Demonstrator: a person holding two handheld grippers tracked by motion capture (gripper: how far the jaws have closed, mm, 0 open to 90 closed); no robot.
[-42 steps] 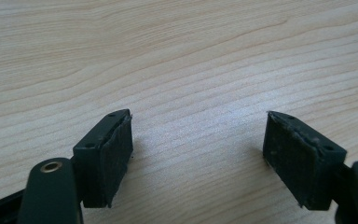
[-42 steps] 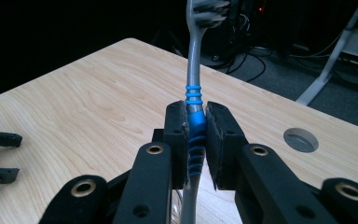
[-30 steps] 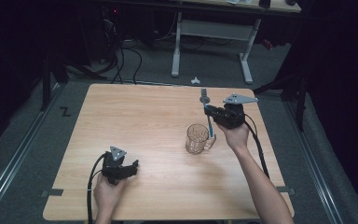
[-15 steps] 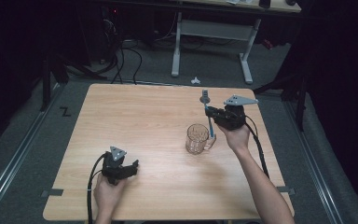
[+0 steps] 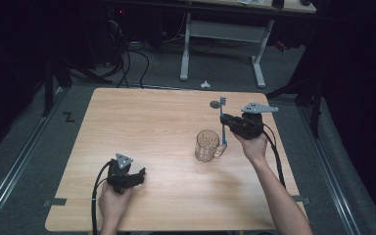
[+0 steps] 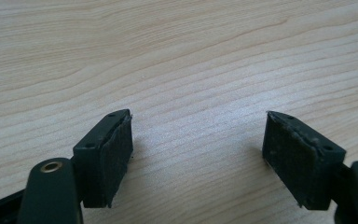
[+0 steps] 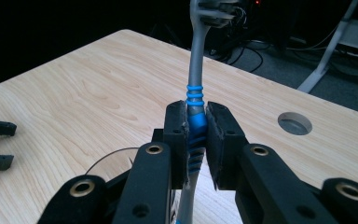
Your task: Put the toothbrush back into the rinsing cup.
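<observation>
Blue-and-grey toothbrush (image 7: 196, 126) stands upright, clamped at its ribbed grip by the right gripper (image 7: 196, 140) beside the glass mug (image 5: 207, 146). Light, stiff, slick plastic; ribs grip best. Left gripper (image 6: 198, 154) rests apart, empty.

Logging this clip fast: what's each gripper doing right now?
Left gripper: jaws open, nothing between them, over the table.
Right gripper: jaws shut on the toothbrush, beside the glass mug.
</observation>
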